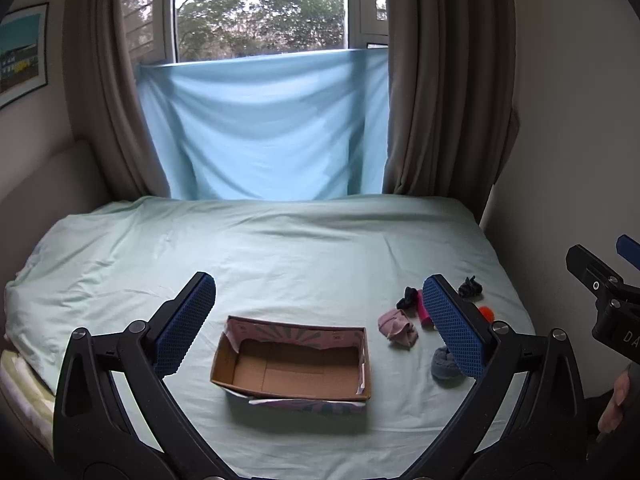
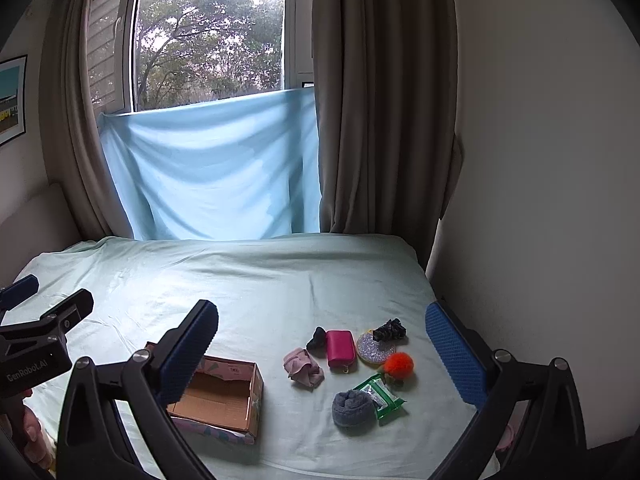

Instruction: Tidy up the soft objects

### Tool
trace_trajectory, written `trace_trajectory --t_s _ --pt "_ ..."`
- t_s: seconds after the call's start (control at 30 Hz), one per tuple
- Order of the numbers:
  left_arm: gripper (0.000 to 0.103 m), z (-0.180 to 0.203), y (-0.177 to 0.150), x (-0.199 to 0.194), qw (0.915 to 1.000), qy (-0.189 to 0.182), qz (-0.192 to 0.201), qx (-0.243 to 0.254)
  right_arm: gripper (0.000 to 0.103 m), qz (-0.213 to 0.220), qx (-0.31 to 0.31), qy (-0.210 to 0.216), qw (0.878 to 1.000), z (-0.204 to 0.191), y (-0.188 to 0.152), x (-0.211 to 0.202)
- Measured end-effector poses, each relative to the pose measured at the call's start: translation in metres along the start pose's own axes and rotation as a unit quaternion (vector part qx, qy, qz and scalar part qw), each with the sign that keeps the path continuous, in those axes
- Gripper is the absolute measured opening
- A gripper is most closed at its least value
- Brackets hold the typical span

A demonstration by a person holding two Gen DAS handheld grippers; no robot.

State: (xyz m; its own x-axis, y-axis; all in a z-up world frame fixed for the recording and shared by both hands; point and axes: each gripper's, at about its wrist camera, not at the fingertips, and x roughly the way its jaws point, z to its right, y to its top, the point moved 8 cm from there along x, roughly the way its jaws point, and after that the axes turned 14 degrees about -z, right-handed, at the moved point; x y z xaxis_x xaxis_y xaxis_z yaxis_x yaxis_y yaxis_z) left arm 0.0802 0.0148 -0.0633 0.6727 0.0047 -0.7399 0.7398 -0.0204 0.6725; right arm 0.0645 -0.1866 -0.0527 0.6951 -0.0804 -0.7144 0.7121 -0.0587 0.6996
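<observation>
An empty cardboard box [image 1: 294,364] [image 2: 224,396] sits on the pale green bed [image 1: 280,248] [image 2: 256,280]. To its right lie a pink cloth bundle [image 1: 398,329] [image 2: 303,367], a rolled blue-grey sock [image 1: 444,364] [image 2: 354,406], a small dark fabric piece [image 1: 407,298] [image 2: 317,338], a magenta pouch [image 2: 340,349], an orange pompom [image 2: 398,364], a black scrunchie [image 1: 470,287] [image 2: 389,330], a glittery round disc [image 2: 374,348] and a green wipes packet [image 2: 380,394]. My left gripper [image 1: 320,320] hovers open above the box. My right gripper [image 2: 324,344] hovers open above the small items. Neither holds anything.
Brown curtains [image 2: 380,120] and a light blue sheet [image 1: 264,128] hang at the window behind the bed. A wall [image 2: 540,160] borders the bed's right side. A padded headboard [image 1: 48,184] stands at the left. A person's hand [image 1: 616,404] holds the right gripper's handle.
</observation>
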Motion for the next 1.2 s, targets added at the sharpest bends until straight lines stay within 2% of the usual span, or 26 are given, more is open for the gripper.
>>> trace_trajectory --t_s 1.2 --pt "0.102 0.0012 -0.0010 0.0086 1.0000 0.002 -0.002 -0.004 0.103 -0.005 0.008 -0.004 1.000 0.0059 0.0009 0.0029"
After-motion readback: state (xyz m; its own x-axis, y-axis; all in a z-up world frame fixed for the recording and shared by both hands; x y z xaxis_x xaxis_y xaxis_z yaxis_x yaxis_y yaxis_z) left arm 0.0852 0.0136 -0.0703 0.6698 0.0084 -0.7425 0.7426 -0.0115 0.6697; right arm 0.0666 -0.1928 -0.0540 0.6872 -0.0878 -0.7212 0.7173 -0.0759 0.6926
